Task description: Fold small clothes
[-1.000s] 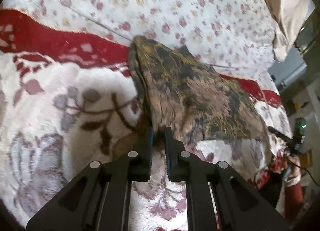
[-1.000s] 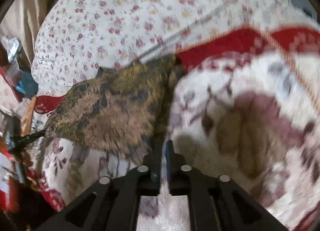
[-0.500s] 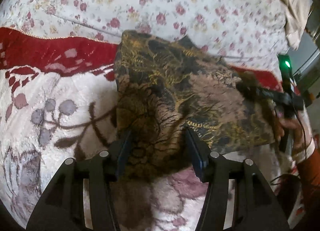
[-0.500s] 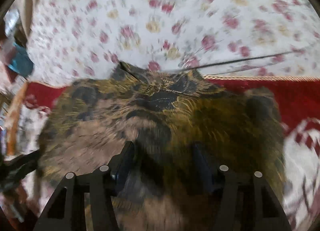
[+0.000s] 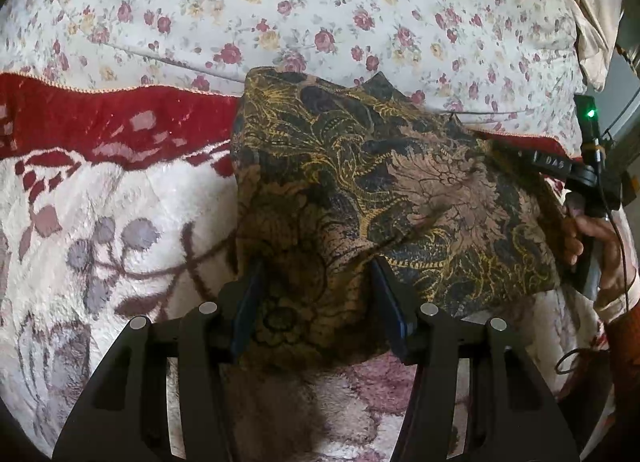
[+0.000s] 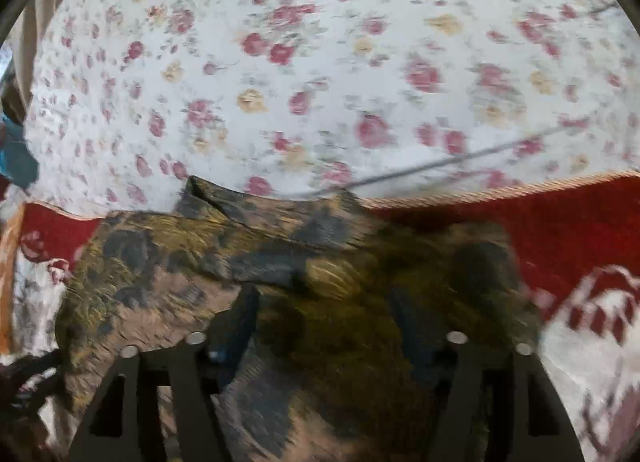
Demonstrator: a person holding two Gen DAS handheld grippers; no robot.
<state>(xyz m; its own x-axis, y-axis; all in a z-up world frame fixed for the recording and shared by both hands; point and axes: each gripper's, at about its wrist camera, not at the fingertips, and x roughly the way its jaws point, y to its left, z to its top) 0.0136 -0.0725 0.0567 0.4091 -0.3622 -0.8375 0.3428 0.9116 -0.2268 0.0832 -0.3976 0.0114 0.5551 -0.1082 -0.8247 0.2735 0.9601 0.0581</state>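
Observation:
A small dark cloth with gold and brown floral print [image 5: 360,189] lies folded on a fleece blanket. My left gripper [image 5: 316,294] is open, its fingers spread on either side of the cloth's near edge. In the right wrist view the same cloth [image 6: 320,302] fills the lower half, blurred. My right gripper [image 6: 324,310] is open, fingers wide apart over the cloth. In the left wrist view the right gripper [image 5: 576,173] and the hand holding it show at the cloth's right edge.
A white and red fleece blanket [image 5: 100,221] covers the near bed. A white sheet with small roses [image 5: 320,1] lies beyond it. A beige cloth [image 5: 596,21] hangs at the far right. Clutter shows at the left edge of the right wrist view [image 6: 16,157].
Both grippers went from shut to open and released the cloth. The cloth now lies flatter and wider. The right gripper swung over the cloth; its view is motion blurred.

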